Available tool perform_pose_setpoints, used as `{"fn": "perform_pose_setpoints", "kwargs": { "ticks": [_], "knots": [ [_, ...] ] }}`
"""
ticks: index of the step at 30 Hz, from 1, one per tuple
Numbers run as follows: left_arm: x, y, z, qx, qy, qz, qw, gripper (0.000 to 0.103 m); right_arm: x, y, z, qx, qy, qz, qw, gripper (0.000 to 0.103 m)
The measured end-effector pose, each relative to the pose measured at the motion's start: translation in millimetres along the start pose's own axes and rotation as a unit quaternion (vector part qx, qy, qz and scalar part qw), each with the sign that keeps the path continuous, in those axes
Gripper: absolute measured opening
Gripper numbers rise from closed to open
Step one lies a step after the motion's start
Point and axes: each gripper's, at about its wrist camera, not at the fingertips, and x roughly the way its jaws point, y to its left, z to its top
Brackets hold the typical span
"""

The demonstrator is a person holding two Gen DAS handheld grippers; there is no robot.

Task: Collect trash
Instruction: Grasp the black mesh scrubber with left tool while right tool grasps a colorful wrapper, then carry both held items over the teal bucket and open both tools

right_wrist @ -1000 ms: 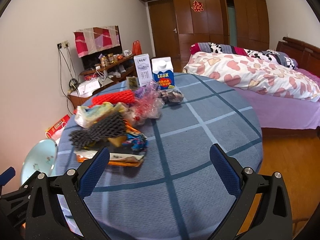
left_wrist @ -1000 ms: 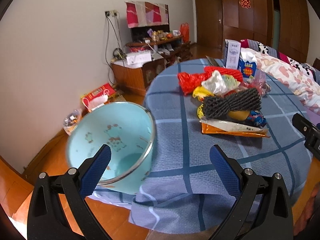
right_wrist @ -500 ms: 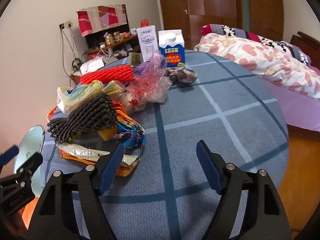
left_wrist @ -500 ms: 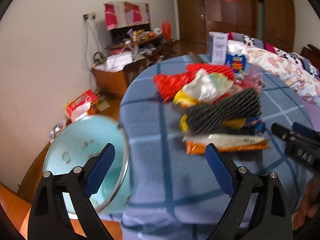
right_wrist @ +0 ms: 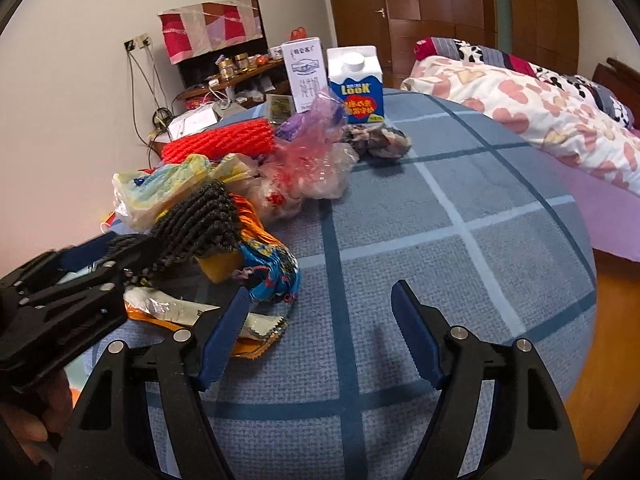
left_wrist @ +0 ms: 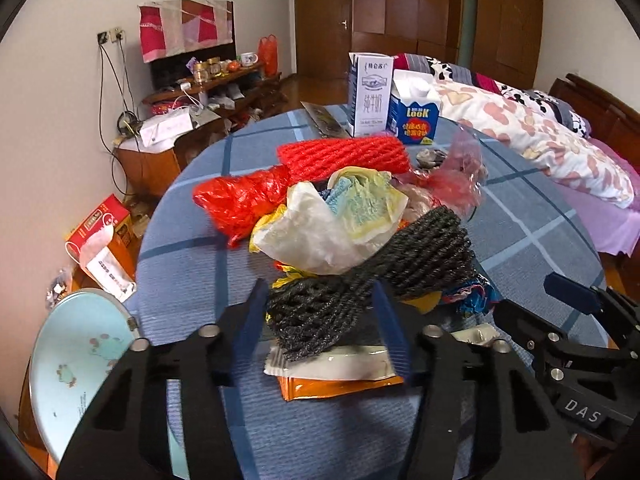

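The black foam net (left_wrist: 360,280) is found at the near edge of the trash heap on the blue checked table (left_wrist: 540,240); the left claw (left_wrist: 320,320), whose jaws have just been closing, is set around its end. The right claw (right_wrist: 320,328) is held parted over bare cloth, nothing gripped

Black tongs (left_wrist: 320,324), ribbed blue pads (right_wrist: 414,334)

We cannot tell whether the motion-blurred left gripper (left_wrist: 320,312) presses the black foam net (left_wrist: 372,264). The net hides most of the orange wrapper (left_wrist: 340,388) beneath. The light-blue bin (left_wrist: 80,364) is half covered.
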Motion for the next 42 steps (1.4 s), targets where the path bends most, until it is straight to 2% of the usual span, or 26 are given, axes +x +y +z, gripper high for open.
{"fn": "perform_pose_setpoints", "kwargs": {
  "ticks": [1,3,5,7,9,11,13,18,23,27,33,38,42],
  "knots": [
    [-0.2,-0.7,0.5,0.002,-0.005,0.002,1.0,0.048,0.7,1.1,1.9,-0.004,-0.001,0.002,1.0,0.071],
    [-2.0,-1.6,0.6,0.003,-0.012,0.005,0.9999,0.031,3.3,2.8,5.3,-0.007,0.0,0.005,1.0,0.07],
    [-0.1,-1.0,1.0,0.001,-0.008,-0.004,1.0,0.019,10.2,5.1,9.5,-0.01,0.008,0.013,1.0,0.068],
    [2.5,-1.0,0.2,-0.004,-0.003,-0.012,0.9999,0.017,21.1,8.0,13.4,-0.012,0.026,0.023,0.999,0.066],
    [1.8,-1.0,-1.4,-0.007,-0.001,-0.014,0.9999,0.015,31.8,9.9,15.5,-0.008,0.044,0.038,0.998,0.055],
    [-2.9,-0.4,-2.0,-0.01,-0.003,-0.02,0.9997,0.013,38.7,10.0,15.4,-0.005,0.06,0.048,0.997,0.031],
    [-10.5,-1.3,-1.3,-0.008,-0.012,-0.021,0.9997,0.013,37.2,8.1,15.3,0.0,0.06,0.057,0.997,0.024],
    [-37.1,-2.0,0.8,-0.005,-0.032,-0.018,0.9993,0.013,10.1,1.7,15.6,0.003,0.023,0.045,0.999,0.022],
    [-69.2,-3.9,-3.3,-0.013,-0.053,-0.035,0.9979,0.013,-24.2,-13.6,14.1,0.028,-0.01,0.04,0.999,0.021],
    [-88.4,-6.7,-5.3,-0.008,-0.07,-0.016,0.9974,0.013,-49.1,-18.2,12.9,0.03,-0.044,0.018,0.998,0.021],
    [-112.0,3.8,1.1,-0.032,-0.09,-0.008,0.9954,0.013,-79.2,-19.7,18.3,0.027,-0.076,0.015,0.997,0.019],
    [-133.8,12.8,1.4,-0.035,-0.112,0.027,0.9927,0.013,-107.5,-15.1,26.1,0.02,-0.119,0.008,0.993,0.016],
    [-144.0,28.4,-2.8,-0.054,-0.112,0.039,0.9915,0.013,-120.2,-7.3,32.1,0.008,-0.14,0.004,0.99,0.014]
  ]
}}
